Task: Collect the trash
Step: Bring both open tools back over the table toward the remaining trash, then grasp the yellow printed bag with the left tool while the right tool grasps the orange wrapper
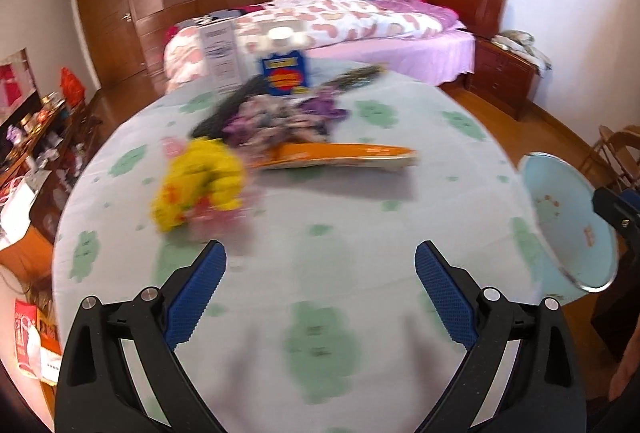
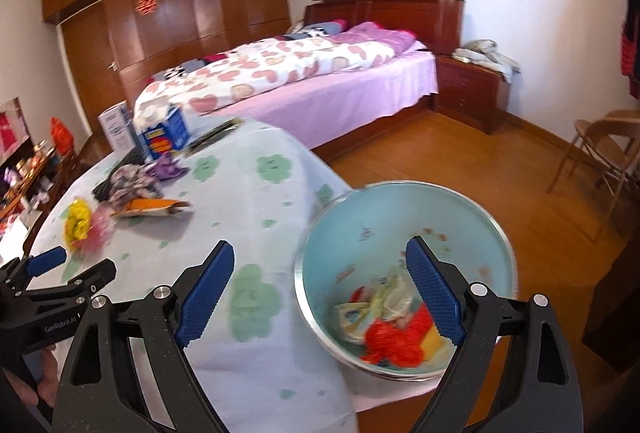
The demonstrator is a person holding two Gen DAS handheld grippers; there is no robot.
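Observation:
A light blue basin (image 2: 404, 217) sits at the table's right edge with red, yellow and white wrappers (image 2: 394, 325) in its bottom. My right gripper (image 2: 320, 253) stands open over its left rim, nothing between the fingers. A crumpled yellow wrapper (image 1: 204, 185) with pink scraps lies on the tablecloth ahead and to the left of my left gripper (image 1: 320, 253), which is open and empty. Behind it lie an orange packet (image 1: 340, 155) and a heap of purple and patterned wrappers (image 1: 280, 117). The basin (image 1: 568, 221) shows at the right in the left wrist view.
A blue carton (image 1: 285, 73) and a white box (image 1: 222, 53) stand at the table's far edge. The table carries a pale cloth with green flowers (image 1: 320, 313). Behind are a bed (image 2: 304, 73), a wardrobe, a nightstand, a wooden chair (image 2: 600, 153) and a cluttered shelf (image 1: 36, 137) at left.

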